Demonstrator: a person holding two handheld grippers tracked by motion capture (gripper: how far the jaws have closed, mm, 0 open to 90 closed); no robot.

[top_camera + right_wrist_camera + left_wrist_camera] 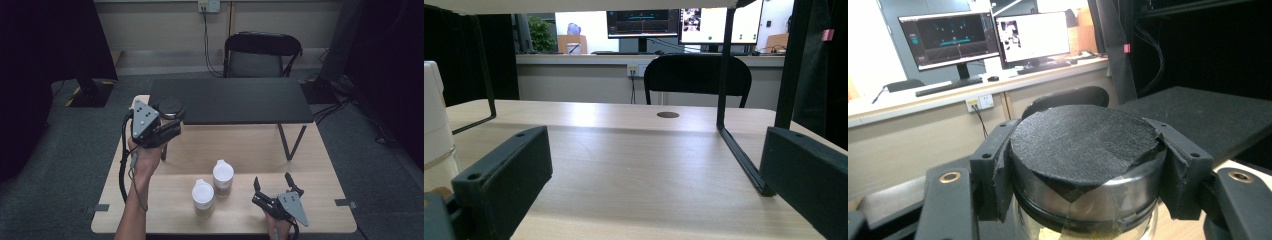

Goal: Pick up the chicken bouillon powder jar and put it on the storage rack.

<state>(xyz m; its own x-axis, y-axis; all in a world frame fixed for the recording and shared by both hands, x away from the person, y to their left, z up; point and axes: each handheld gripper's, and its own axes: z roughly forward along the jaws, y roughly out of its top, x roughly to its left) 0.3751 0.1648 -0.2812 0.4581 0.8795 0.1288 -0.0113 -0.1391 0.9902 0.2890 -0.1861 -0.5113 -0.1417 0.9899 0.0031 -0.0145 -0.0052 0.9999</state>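
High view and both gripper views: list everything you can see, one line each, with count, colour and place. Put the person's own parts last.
Jar: one, clear glass with a black lid, held up at the left end of the raised shelf.
White-lidded containers: two, side by side at the table's front centre.
Raised shelf: one, black, standing on thin legs over the table's far half.
Table: one, light wood.
Chair: one, black, behind the table.
Monitors: two, on a desk beyond the wall.
Left gripper: black, jaws clamped on the jar's lid.
Right gripper: black, jaws apart, low over the table at front right.
Forearm: one, at the bottom left.
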